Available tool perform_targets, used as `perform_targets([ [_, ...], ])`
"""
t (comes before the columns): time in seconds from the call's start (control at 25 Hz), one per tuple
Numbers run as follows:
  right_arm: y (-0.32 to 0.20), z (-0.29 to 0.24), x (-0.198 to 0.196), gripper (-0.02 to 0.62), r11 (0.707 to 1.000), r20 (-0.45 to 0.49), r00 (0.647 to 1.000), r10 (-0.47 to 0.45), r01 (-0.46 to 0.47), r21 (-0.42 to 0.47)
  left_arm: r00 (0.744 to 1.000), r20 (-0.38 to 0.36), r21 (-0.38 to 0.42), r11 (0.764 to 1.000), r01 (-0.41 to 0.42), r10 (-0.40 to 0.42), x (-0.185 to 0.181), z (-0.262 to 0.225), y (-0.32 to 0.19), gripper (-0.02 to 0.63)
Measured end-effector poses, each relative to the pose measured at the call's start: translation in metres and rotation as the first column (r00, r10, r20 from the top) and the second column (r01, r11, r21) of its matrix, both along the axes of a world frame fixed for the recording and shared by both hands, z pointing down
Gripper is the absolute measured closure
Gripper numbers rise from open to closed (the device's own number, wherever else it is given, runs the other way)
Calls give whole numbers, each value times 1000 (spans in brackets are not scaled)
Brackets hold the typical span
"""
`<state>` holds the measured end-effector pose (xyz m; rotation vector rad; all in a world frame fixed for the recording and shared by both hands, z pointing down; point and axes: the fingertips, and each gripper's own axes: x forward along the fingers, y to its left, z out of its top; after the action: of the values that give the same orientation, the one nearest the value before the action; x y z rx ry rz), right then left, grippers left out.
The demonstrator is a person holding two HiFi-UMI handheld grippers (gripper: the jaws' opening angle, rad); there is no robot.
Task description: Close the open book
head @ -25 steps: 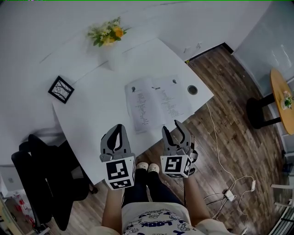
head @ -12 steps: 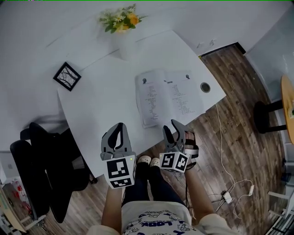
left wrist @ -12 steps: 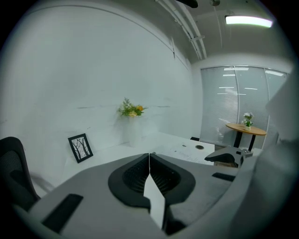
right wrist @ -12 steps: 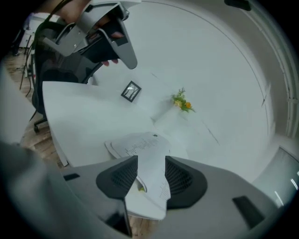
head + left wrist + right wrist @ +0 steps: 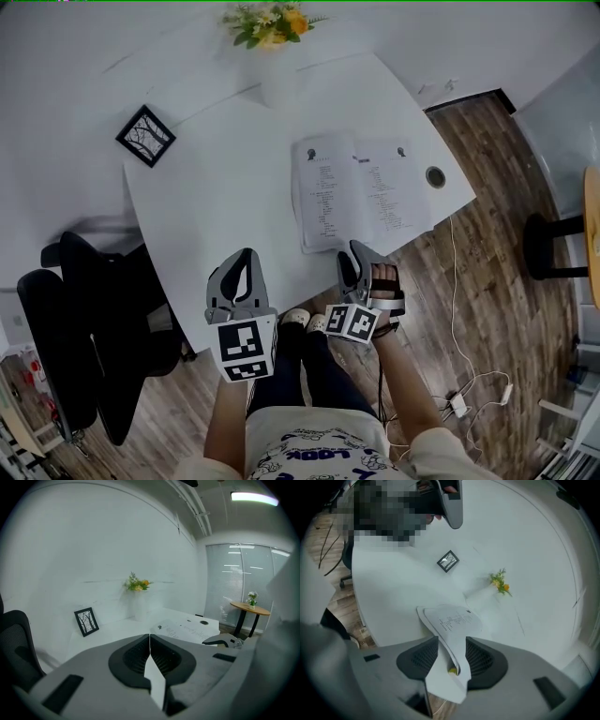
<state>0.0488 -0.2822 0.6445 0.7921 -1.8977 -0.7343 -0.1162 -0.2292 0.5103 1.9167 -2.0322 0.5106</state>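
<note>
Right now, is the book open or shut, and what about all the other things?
Book: open, flat on the table.
Left hand-held gripper: shut, empty.
Right hand-held gripper: open, by the book's near edge.
Picture frame: standing up.
Flowers: upright.

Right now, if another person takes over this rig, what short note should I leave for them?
Left hand-held gripper: shut, empty, held over the near edge of the white table.
Right hand-held gripper: open; the near edge of the open white-paged book shows in its gap, not clamped.
Done: nothing; the book lies flat open.
Left: take one side and fold it over the other.
</note>
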Motion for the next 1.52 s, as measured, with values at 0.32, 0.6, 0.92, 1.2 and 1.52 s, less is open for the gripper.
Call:
perform_targets([
  [0.32, -1, 25, -11, 407, 995, -152, 985, -77, 87, 57, 999, -1, -7, 999, 33, -33, -15, 2, 6, 581],
  [0.6, -9, 27, -23, 407, 980, -234, 965, -118, 151, 131, 999, 9, -18, 998, 53, -53, -28, 5, 12, 582],
  [0.92, -4, 28, -33, 479, 980, -198, 971, -131, 157, 125, 998, 6, -21, 998, 59, -59, -32, 6, 15, 582],
  [1.2, -4, 14, -33, 531, 990, -86, 992, -89, 97, 103, 999, 2, -9, 999, 50, -50, -29, 2, 9, 582],
  [1.52, -10, -24, -15, 552, 991, 91, 996, 10, -22, 135, 1000, -7, 12, 1000, 10, -10, -13, -7, -4, 581],
])
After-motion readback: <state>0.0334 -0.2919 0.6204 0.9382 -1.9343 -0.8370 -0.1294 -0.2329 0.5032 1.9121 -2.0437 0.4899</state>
